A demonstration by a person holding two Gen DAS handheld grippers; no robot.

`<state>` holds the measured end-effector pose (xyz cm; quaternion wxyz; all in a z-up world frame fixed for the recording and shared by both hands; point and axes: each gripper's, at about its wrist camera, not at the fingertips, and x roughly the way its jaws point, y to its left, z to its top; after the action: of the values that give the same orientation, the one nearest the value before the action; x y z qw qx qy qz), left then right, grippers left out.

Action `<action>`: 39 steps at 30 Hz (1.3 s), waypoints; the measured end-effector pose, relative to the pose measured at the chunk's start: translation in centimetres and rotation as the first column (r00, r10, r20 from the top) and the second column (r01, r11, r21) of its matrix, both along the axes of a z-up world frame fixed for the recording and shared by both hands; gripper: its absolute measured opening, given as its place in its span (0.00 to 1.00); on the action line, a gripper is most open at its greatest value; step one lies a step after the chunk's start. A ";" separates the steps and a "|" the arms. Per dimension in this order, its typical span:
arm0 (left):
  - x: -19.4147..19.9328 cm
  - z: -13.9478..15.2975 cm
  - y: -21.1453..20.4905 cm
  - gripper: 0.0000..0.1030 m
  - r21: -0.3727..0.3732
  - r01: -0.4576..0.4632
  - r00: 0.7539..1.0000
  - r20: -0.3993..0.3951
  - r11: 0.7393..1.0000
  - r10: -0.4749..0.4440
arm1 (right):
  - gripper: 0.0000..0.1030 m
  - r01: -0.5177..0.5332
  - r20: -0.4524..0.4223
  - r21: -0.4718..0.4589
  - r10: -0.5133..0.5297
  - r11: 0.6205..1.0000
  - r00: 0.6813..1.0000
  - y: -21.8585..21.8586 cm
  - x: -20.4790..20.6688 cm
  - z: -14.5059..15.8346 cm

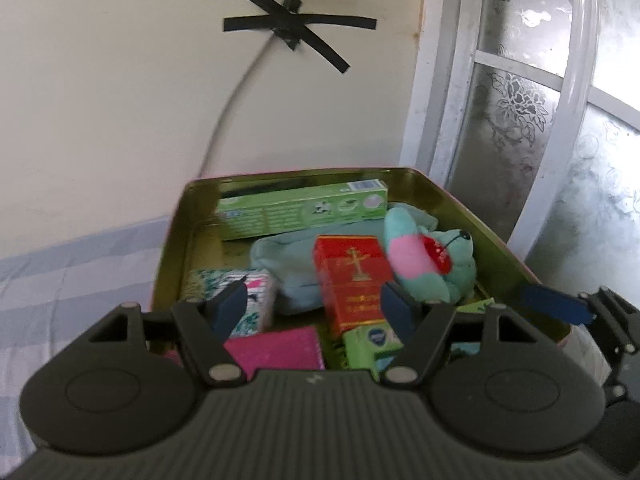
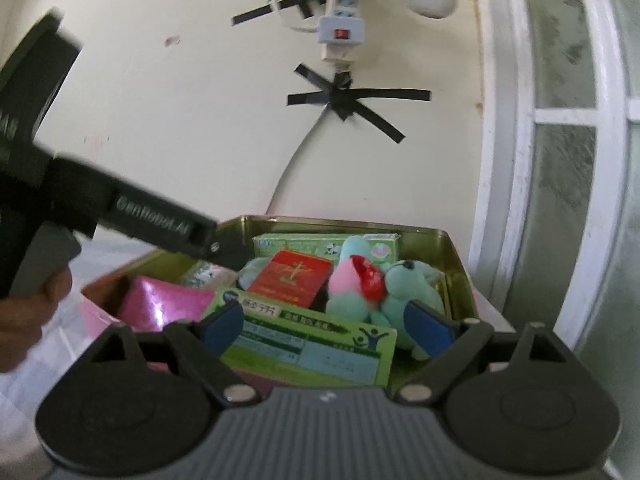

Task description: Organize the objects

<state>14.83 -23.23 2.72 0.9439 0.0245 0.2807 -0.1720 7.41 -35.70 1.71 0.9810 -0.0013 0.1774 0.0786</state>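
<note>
A gold-lined metal tin point(image 1: 176, 236) point(image 2: 460, 272) holds a green toothpaste box point(image 1: 300, 210) point(image 2: 320, 244), a red box point(image 1: 352, 280) point(image 2: 290, 278), a teal plush toy point(image 1: 432, 264) point(image 2: 384, 292), a patterned tissue pack point(image 1: 252, 300), a pink pouch point(image 1: 280, 350) point(image 2: 160, 304) and a green medicine box point(image 2: 312, 344) point(image 1: 368, 344). My left gripper point(image 1: 316, 308) is open and empty above the tin's near side. My right gripper point(image 2: 324, 326) is open above the green medicine box; its blue finger point(image 1: 556, 304) shows at the right of the left wrist view.
The tin sits on a checked cloth point(image 1: 72, 272) against a cream wall. A cable point(image 1: 236, 100) taped with black tape point(image 1: 296, 28) hangs behind it, under a power strip point(image 2: 340, 12). A white-framed frosted door point(image 1: 520, 100) stands at the right.
</note>
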 end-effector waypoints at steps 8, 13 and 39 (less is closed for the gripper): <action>-3.3 0.4 1.7 0.73 0.026 -0.029 0.999 0.034 0.999 0.028 | 0.88 0.065 0.030 0.162 -0.070 0.985 0.997 -0.5 -4.1 1.5; -6.0 0.6 2.4 0.74 0.042 -0.030 0.997 0.068 0.999 0.027 | 0.88 0.087 0.030 0.259 -0.098 0.962 0.995 -0.7 -6.7 2.6; -15.6 -1.2 6.5 1.00 0.104 -0.089 0.994 0.079 0.991 0.081 | 0.94 0.075 -0.068 0.454 -0.049 0.888 0.996 2.4 -12.2 3.4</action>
<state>-0.81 -16.76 1.48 0.9575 0.0694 0.2552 -0.1151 -4.76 -33.32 5.13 0.9507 0.2365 0.1807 0.0866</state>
